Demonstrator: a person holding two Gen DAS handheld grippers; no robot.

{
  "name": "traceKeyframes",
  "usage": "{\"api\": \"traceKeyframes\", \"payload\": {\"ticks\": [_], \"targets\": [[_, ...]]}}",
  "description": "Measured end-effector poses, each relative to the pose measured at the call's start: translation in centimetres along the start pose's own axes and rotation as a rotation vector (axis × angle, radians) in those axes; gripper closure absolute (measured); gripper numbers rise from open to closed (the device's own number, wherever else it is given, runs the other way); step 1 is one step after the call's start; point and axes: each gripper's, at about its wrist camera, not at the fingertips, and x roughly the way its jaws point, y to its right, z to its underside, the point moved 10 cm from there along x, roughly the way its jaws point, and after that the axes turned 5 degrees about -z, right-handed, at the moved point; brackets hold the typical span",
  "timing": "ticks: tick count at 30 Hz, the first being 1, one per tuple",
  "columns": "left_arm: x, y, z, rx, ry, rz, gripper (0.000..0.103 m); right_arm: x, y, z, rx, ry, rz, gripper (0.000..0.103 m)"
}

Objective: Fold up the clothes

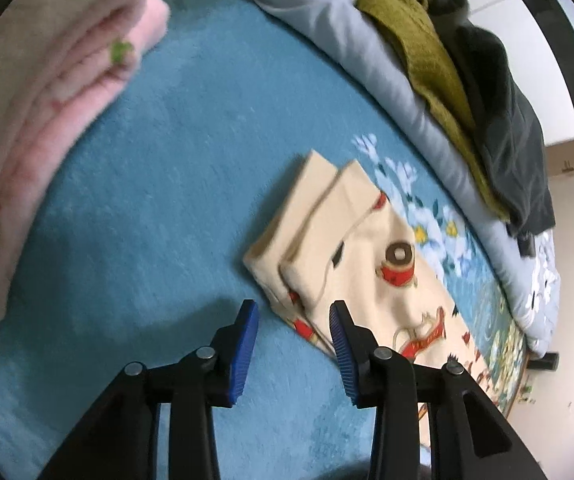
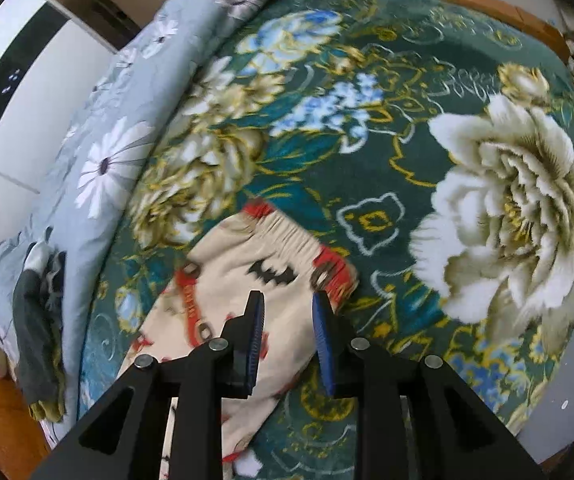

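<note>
The cream printed pants [image 1: 367,264] lie folded lengthwise on the bed [image 1: 147,200]; cross folds remain. Left tool [image 1: 293,344] and right tool [image 2: 287,340] hover part-open, empty.

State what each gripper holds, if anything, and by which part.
Nothing is held. The left gripper and right gripper both stand open above the cream printed trousers, pads clear of the cloth.

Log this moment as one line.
left gripper: open, empty | right gripper: open, empty | cream printed pants: flat on blanket
</note>
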Motion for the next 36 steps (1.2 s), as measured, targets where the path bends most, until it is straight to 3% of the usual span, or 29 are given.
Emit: {"api": "traceKeyframes", "payload": {"ticks": [6, 9, 12, 13, 14, 15, 21, 23, 26, 31, 36], "targets": [[0.6, 0.8, -0.8, 0.031, 0.082, -0.018, 0.064, -1.4, -4.3, 2.0, -0.117, -0.006, -0.030, 0.078], [1.5, 1.2, -0.5, 0.057, 0.079, -0.031, 0.065, -1.8, -6.7, 3.1, -0.175, -0.024, -0.051, 0.078], [1.7, 1.7, -1.1, -0.011, 0.084, 0.014, 0.065, -1.8, -8.5, 4.1, -0.214, -0.039, -0.060, 0.078], [1.6, 1.8, -1.3, -0.022, 0.091, 0.026, 0.071, -1.8, -8.9, 4.3, -0.220, -0.044, -0.064, 0.078], [1.4, 2.0, -1.4, -0.023, 0.096, 0.030, 0.087, -1.7, -9.4, 4.6, -0.226, -0.051, -0.068, 0.078], [1.4, 2.3, -1.4, -0.007, 0.100, 0.022, 0.094, -1.7, -9.9, 4.9, -0.235, -0.056, -0.071, 0.077], [0.4, 5.3, -1.0, 0.168, 0.139, -0.041, 0.096, -1.6, -11.8, 6.1, -0.264, -0.074, -0.079, 0.078], [-1.2, 5.1, -1.0, 0.203, 0.188, -0.066, 0.096, -1.7, -12.2, 6.2, -0.273, -0.075, -0.080, 0.078], [-2.5, 5.1, -2.3, 0.176, 0.264, -0.096, 0.096, -2.1, -12.8, 6.4, -0.287, -0.073, -0.082, 0.077], [-0.5, 0.0, -0.9, 0.193, 0.202, -0.251, 0.096, -2.1, -12.7, 6.6, -0.290, -0.079, -0.069, 0.078], [-0.2, -0.7, -0.5, 0.133, 0.179, -0.200, 0.094, -1.9, -11.7, 6.3, -0.269, -0.084, -0.065, 0.078]]}}
